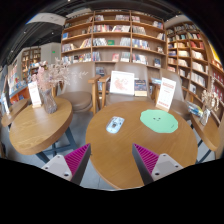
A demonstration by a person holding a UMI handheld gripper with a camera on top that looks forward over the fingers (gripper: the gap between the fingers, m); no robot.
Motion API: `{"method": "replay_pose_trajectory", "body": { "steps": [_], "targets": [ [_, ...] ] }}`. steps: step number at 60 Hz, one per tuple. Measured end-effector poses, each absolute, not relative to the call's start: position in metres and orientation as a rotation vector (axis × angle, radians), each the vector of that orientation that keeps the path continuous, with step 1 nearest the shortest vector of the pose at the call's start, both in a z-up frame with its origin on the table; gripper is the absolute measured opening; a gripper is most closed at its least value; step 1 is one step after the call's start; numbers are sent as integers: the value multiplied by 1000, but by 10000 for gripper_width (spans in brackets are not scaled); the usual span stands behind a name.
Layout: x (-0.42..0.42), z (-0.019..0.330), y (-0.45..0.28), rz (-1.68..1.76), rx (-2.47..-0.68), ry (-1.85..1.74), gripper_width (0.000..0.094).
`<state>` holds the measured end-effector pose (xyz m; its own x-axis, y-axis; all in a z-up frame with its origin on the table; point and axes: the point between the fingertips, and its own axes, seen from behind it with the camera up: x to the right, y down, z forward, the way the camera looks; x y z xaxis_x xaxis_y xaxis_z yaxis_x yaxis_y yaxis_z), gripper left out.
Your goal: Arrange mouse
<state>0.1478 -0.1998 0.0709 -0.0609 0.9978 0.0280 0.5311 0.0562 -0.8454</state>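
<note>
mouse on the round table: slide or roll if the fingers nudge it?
The mouse looks low and flat-bottomed on the smooth wooden round table, so it would likely slide, not roll or tip. It seems small, probably light. The gripper is open, well short of it; the green mouse pad lies beside it.

The round table (120, 145) at the centre of the frame is showing a warm tan wood tone, and a second wooden table (38, 125) at the left is glowing the same honey colour. A mint-green mat (159, 121) is lying right of centre, while the mouse (115, 125) near the middle is appearing pale grey-white. The gripper (112, 160) at the bottom is displaying magenta ridged pads (75, 160) on light grey fingers. Brown shelves (112, 35) along the top are carrying multicoloured book spines.
</note>
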Motion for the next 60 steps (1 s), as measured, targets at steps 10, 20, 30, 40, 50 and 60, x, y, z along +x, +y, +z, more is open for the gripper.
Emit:
{"method": "replay_pose_trajectory", "body": {
  "steps": [10,20,30,40,50,60],
  "targets": [
    [108,46,-200,880,-1579,-1699,854],
    [65,15,-203,841,-1627,-1724,855],
    [27,-1,-211,829,-1676,-1734,853],
    [-11,-12,-213,809,-1721,-1739,860],
    [-44,-14,-213,792,-1704,-1737,848],
    [-63,-13,-215,798,-1688,-1752,837]
  ]
}}
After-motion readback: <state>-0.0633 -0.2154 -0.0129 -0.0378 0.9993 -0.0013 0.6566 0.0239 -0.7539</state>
